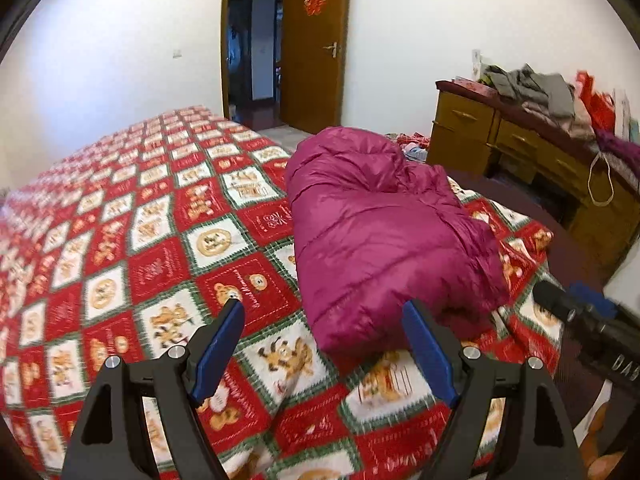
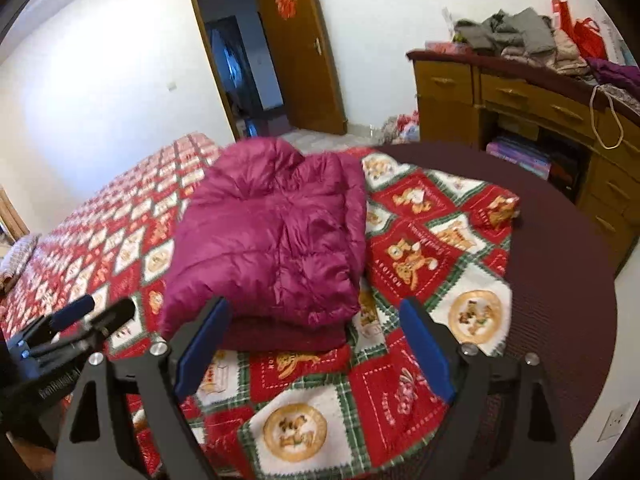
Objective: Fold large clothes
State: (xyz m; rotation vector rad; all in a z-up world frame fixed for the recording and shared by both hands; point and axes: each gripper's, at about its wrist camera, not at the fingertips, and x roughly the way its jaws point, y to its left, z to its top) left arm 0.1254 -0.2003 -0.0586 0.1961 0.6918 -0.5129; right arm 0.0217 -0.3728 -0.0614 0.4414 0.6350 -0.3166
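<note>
A magenta puffer jacket (image 1: 372, 220) lies folded into a thick bundle on the bed's red, white and green bear-print cover (image 1: 160, 240). My left gripper (image 1: 324, 308) hovers open just short of the bundle's near end, with nothing between its blue pads. In the right wrist view the same jacket (image 2: 272, 232) sits straight ahead. My right gripper (image 2: 314, 304) is open in front of its near edge and holds nothing. Each gripper shows at the edge of the other's view, apart from the jacket.
A wooden desk with drawers (image 2: 520, 96) stands to the right, piled with grey and pink clothes (image 2: 516, 32) and red bags. A brown door (image 1: 316, 52) stands open at the far wall. More clothes lie on the floor (image 2: 400, 124) beyond the bed.
</note>
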